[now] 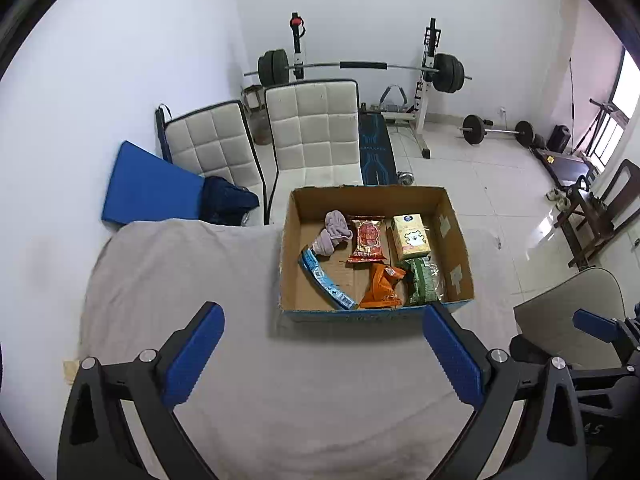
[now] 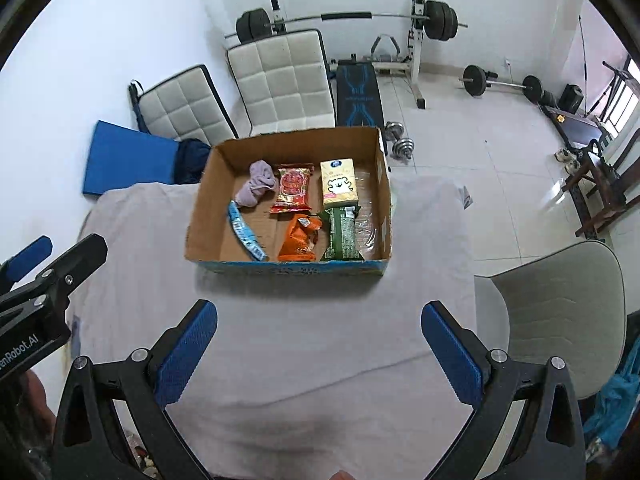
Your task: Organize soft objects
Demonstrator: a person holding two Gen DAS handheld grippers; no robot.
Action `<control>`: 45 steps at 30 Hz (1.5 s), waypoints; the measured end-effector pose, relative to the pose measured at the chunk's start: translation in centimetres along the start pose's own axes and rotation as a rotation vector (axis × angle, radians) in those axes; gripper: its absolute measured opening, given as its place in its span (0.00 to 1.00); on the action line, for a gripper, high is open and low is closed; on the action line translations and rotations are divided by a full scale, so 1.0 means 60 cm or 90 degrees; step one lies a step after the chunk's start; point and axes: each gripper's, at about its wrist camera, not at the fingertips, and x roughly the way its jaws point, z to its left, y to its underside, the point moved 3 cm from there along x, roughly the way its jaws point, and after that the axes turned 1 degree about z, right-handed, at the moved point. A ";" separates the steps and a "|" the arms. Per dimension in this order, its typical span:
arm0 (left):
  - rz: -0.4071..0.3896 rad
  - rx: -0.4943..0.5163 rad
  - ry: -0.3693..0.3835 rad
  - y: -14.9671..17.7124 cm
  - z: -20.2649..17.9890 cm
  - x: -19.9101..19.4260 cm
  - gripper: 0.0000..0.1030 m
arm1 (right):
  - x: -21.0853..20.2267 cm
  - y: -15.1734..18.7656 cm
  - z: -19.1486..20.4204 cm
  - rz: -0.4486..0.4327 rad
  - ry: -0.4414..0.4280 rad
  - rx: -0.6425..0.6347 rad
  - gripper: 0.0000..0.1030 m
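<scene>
Cardboard box sits on the grey-clothed table, ahead of both grippers and apart from them. The left gripper hangs over bare cloth with its blue pads spread wide and nothing between them; the box lies ahead and slightly to its right, its near wall just beyond the right fingertip. The right gripper is likewise spread and empty, with the box ahead and a little to its left.

Inside the box lie a lilac cloth bundle at the back left, a red snack packet beside it, a cream tissue pack with a bear print at the back right, a blue sachet strip at the front left, an orange packet in the front middle and a green packet at the front right.

The right wrist view alone shows a pair of dumbbells on the floor behind the box, and the left gripper's black body at its left edge. The left wrist view shows the right gripper's blue pad at its right edge. Both show the barbell rack and two quilted white chairs.
</scene>
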 end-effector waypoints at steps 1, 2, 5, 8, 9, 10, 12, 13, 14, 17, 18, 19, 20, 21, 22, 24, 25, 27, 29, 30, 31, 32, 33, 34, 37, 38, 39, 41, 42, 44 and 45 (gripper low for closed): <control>-0.001 -0.001 0.004 0.004 0.001 -0.011 0.99 | -0.020 0.008 -0.001 -0.008 -0.004 0.003 1.00; 0.000 -0.006 0.010 0.008 0.002 -0.020 0.99 | -0.033 0.012 -0.001 -0.012 -0.005 0.003 1.00; 0.004 -0.018 0.022 0.020 0.004 -0.041 0.99 | -0.075 0.028 -0.004 -0.026 -0.011 0.007 1.00; 0.010 -0.023 0.022 0.032 0.003 -0.057 0.99 | -0.113 0.045 -0.006 -0.037 -0.012 0.009 1.00; 0.009 -0.028 0.022 0.036 0.005 -0.064 0.99 | -0.123 0.050 -0.007 -0.040 -0.010 0.009 1.00; 0.008 -0.034 0.024 0.038 0.007 -0.070 0.99 | -0.135 0.056 -0.008 -0.044 -0.009 0.008 1.00; 0.006 -0.044 0.031 0.043 0.011 -0.079 0.99 | -0.153 0.068 -0.007 -0.047 -0.010 0.006 1.00; 0.002 -0.046 0.031 0.046 0.012 -0.084 0.99 | -0.160 0.073 -0.005 -0.048 -0.007 0.002 1.00; -0.001 -0.046 0.026 0.049 0.012 -0.090 0.99 | -0.167 0.077 -0.005 -0.049 -0.007 0.000 1.00; -0.007 -0.044 0.020 0.051 0.013 -0.098 0.99 | -0.183 0.087 -0.006 -0.050 -0.007 -0.002 1.00; -0.010 -0.045 0.019 0.050 0.013 -0.099 0.99 | -0.187 0.087 -0.007 -0.051 -0.007 -0.002 1.00; -0.013 -0.046 0.019 0.049 0.012 -0.101 0.99 | -0.190 0.086 -0.006 -0.054 -0.004 -0.004 1.00; -0.017 -0.047 0.019 0.049 0.012 -0.104 0.99 | -0.194 0.084 -0.007 -0.060 0.000 -0.005 1.00; -0.020 -0.046 0.017 0.048 0.012 -0.106 0.99 | -0.194 0.080 -0.006 -0.065 0.004 -0.006 1.00; -0.022 -0.044 0.014 0.046 0.010 -0.106 0.99 | -0.196 0.076 -0.005 -0.069 0.004 -0.008 1.00; -0.027 -0.042 0.012 0.045 0.009 -0.107 0.99 | -0.202 0.069 -0.003 -0.081 0.010 -0.010 1.00; -0.026 -0.041 0.011 0.043 0.008 -0.106 0.99 | -0.205 0.065 -0.003 -0.088 0.013 -0.010 1.00; -0.032 -0.041 0.011 0.040 0.008 -0.106 0.99 | -0.208 0.057 -0.001 -0.096 0.013 -0.011 1.00; -0.038 -0.037 0.009 0.035 0.007 -0.107 0.99 | -0.211 0.048 0.000 -0.104 0.013 -0.010 1.00; -0.042 -0.035 0.008 0.032 0.005 -0.107 0.99 | -0.213 0.044 0.000 -0.107 0.013 -0.009 1.00; -0.045 -0.033 0.006 0.028 0.003 -0.107 0.99 | -0.215 0.040 0.000 -0.114 0.018 -0.009 1.00; -0.046 -0.032 0.006 0.025 0.003 -0.106 0.99 | -0.216 0.038 0.001 -0.117 0.018 -0.008 1.00; -0.049 -0.032 0.007 0.023 0.002 -0.106 0.99 | -0.216 0.033 0.001 -0.119 0.016 -0.006 1.00; -0.052 -0.032 0.007 0.021 0.003 -0.108 0.99 | -0.217 0.030 0.001 -0.124 0.017 -0.005 1.00; -0.058 -0.032 0.008 0.016 0.003 -0.110 0.99 | -0.219 0.022 0.001 -0.130 0.019 -0.006 1.00; -0.059 -0.031 0.007 0.015 0.002 -0.111 0.99 | -0.220 0.020 0.002 -0.133 0.021 -0.006 1.00; -0.060 -0.030 0.008 0.014 0.001 -0.111 0.99 | -0.219 0.018 0.001 -0.135 0.021 -0.006 1.00; -0.059 -0.030 0.009 0.014 0.001 -0.110 0.99 | -0.222 0.014 0.001 -0.141 0.022 -0.006 1.00; -0.059 -0.030 0.010 0.014 0.001 -0.110 0.99 | -0.225 0.014 0.001 -0.144 0.024 -0.007 1.00; -0.060 -0.029 0.009 0.014 0.001 -0.110 0.99 | -0.227 0.011 0.002 -0.148 0.025 -0.007 1.00; -0.059 -0.030 0.010 0.014 0.001 -0.110 0.99 | -0.227 0.011 0.002 -0.149 0.024 -0.007 1.00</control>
